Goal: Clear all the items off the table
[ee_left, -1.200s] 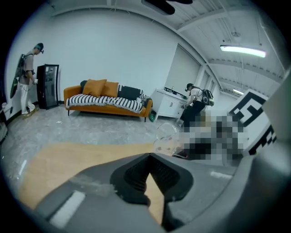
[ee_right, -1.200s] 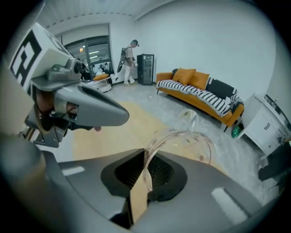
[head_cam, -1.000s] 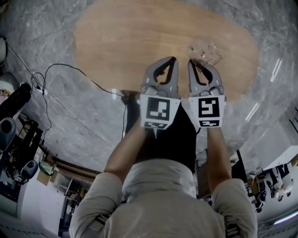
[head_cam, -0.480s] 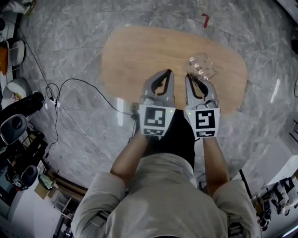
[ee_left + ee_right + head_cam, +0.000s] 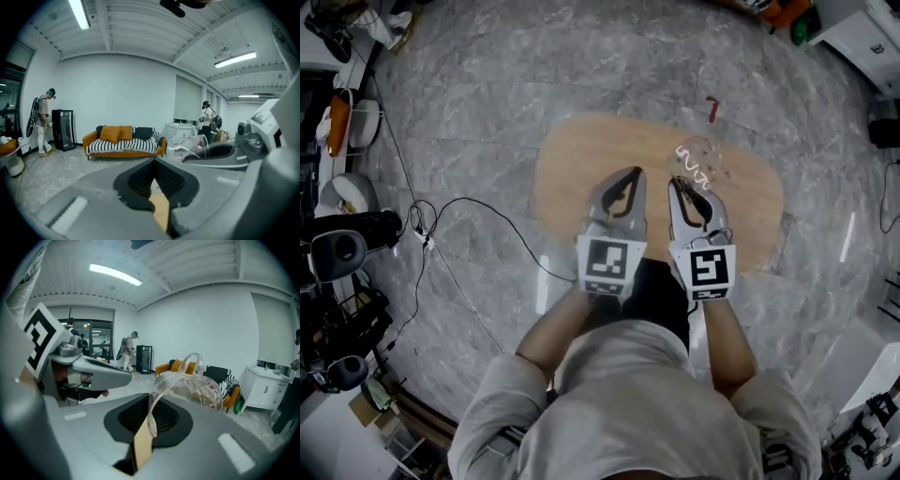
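Far below in the head view lies an oval wooden table (image 5: 581,173). My right gripper (image 5: 676,181) is shut on the rim of a clear glass mug (image 5: 699,161), held in the air above the table's right part. In the right gripper view the mug (image 5: 193,389) tilts away from the jaws with its handle on top, and its rim is pinched between the pads of the right gripper (image 5: 143,439). My left gripper (image 5: 635,174) hangs just left of it, shut with nothing in it. The left gripper view shows its jaws (image 5: 159,208) together and the mug (image 5: 187,145) to the right.
A black cable (image 5: 459,202) runs over the marble floor left of the table. Dark equipment (image 5: 337,253) crowds the left edge. A red mark (image 5: 712,108) is on the floor beyond the table. An orange sofa (image 5: 123,139) and two standing people (image 5: 43,119) are across the room.
The table has shrunk and slid lower in the head view as the view rose. Both grippers stay side by side, the right one still carrying the glass mug.
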Motion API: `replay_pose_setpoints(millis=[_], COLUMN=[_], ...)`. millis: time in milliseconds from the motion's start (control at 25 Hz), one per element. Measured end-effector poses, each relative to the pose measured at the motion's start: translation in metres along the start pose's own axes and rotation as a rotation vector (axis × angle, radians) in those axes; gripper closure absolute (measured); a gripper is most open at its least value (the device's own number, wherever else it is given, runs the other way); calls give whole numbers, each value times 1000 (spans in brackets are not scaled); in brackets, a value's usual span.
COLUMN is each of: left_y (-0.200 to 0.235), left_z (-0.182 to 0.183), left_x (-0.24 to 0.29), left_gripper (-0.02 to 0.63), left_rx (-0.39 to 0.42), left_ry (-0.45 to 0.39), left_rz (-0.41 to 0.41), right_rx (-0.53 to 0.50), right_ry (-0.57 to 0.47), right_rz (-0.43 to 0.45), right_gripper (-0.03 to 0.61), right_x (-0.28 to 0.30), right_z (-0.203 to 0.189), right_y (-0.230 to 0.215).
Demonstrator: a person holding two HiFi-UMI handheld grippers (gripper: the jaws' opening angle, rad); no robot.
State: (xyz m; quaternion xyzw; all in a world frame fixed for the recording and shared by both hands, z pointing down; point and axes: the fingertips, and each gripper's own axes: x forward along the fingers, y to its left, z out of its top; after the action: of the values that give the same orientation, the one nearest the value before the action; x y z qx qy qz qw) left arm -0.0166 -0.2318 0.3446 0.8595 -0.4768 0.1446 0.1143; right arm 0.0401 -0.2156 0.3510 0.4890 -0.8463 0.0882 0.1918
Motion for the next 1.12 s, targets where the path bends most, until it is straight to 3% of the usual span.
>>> replay_pose_setpoints(millis=[400, 1120], left_y=[-4, 18], left_z=[65, 129], left_x=[-77, -167], left_gripper=[594, 594], left_rx=[19, 80], left_ry=[-131, -315], left_rz=[-2, -7], right_rx=[-56, -163], right_ry=[-149, -323], right_rz=[-33, -96], right_gripper=[548, 549], right_x=[-54, -105], right_z=[83, 156], right_y=[48, 115])
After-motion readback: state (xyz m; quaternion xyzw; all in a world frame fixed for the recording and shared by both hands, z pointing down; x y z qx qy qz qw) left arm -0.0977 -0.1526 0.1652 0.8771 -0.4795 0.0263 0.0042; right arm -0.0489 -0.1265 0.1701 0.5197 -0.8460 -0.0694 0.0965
